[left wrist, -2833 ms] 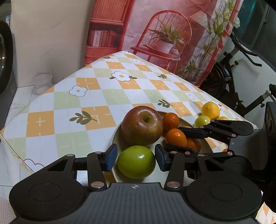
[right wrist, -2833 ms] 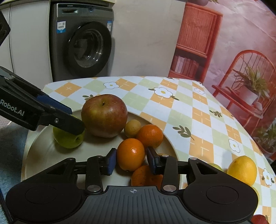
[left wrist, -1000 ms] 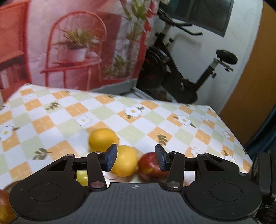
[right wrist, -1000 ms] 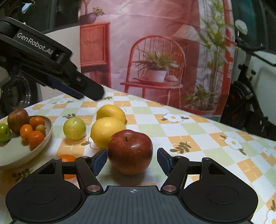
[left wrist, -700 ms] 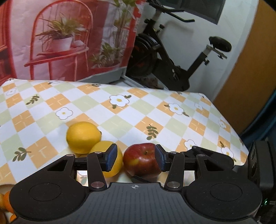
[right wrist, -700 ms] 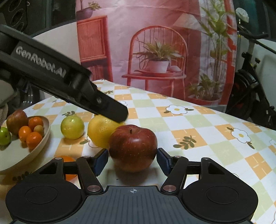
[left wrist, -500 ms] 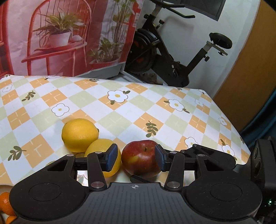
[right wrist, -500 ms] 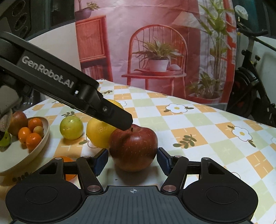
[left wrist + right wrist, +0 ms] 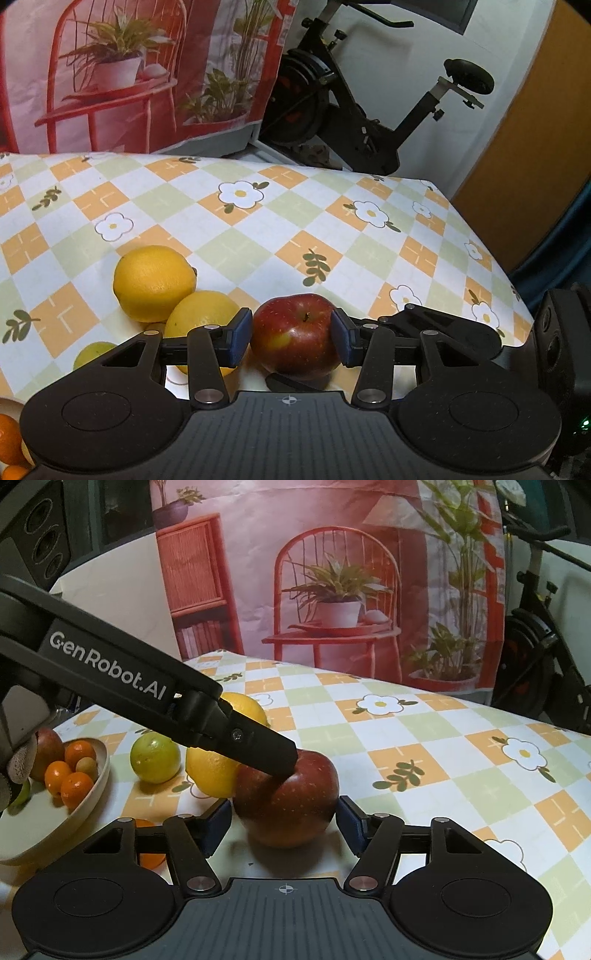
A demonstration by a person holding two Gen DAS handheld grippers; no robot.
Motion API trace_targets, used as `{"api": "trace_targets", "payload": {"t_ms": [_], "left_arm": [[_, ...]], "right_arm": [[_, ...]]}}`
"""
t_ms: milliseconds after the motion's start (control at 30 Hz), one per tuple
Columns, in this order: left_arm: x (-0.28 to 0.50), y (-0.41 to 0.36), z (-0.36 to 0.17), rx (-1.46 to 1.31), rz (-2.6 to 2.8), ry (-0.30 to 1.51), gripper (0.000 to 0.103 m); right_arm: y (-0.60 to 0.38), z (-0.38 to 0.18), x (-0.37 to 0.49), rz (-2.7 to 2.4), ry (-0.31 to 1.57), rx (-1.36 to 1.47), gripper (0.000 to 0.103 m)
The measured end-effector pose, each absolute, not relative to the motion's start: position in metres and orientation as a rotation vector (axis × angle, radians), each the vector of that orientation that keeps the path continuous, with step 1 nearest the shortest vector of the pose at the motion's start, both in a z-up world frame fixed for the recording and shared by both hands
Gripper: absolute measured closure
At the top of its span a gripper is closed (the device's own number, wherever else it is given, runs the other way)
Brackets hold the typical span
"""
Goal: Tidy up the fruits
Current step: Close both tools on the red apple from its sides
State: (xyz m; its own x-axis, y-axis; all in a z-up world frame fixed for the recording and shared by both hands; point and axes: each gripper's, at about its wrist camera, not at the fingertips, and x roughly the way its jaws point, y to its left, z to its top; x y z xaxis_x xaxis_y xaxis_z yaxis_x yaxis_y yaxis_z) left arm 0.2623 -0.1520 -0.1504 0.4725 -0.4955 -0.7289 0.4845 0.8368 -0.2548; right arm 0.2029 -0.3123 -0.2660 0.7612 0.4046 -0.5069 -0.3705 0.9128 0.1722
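Checked tablecloth point(image 9: 258, 236) — apple point(image 9: 295, 343), lemons point(image 9: 153, 282), bowl point(image 9: 55, 830).

Between the fingers of the left gripper point(image 9: 291, 332): an apple point(image 9: 297, 338), resting on the table point(image 9: 332, 229). Same apple between the fingers of the right gripper point(image 9: 284, 821) too, pads close on both sides, maybe touching. Just left of the apple, a lemon point(image 9: 212, 771), pressed against it. Behind that, a second lemon point(image 9: 153, 282). Further left, a lime point(image 9: 155, 757). Far left, a bowl point(image 9: 55, 834) with small oranges point(image 9: 75, 788) and another apple point(image 9: 48, 751) in it. Under the right gripper's left finger, one more orange point(image 9: 147, 854).
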Motion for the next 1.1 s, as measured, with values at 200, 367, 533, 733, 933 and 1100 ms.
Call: {"api": "trace_targets", "payload": {"t_ms": [200, 367, 533, 733, 933, 1100], "left_arm": [[0.261, -0.152, -0.152, -0.025, -0.617, 0.921, 0.054], [0.264, -0.148, -0.153, -0.070, -0.602, 0.942, 0.054], [0.269, -0.142, -0.152, -0.105, -0.580, 0.951, 0.062], [0.268, -0.146, -0.153, -0.094, -0.586, 0.950, 0.062], [0.266, -0.147, -0.153, -0.086, -0.588, 0.945, 0.062], [0.263, -0.147, -0.152, -0.081, -0.592, 0.948, 0.063]], "right_arm": [[-0.312, -0.267, 0.205, 0.432, 0.579, 0.071, 0.045], [-0.312, -0.267, 0.204, 0.431, 0.576, 0.063, 0.045], [-0.313, -0.267, 0.203, 0.432, 0.575, 0.065, 0.045], [-0.312, -0.267, 0.202, 0.438, 0.573, 0.069, 0.045], [-0.313, -0.266, 0.204, 0.445, 0.581, 0.083, 0.045], [-0.312, -0.266, 0.199, 0.446, 0.569, 0.077, 0.046]]}}
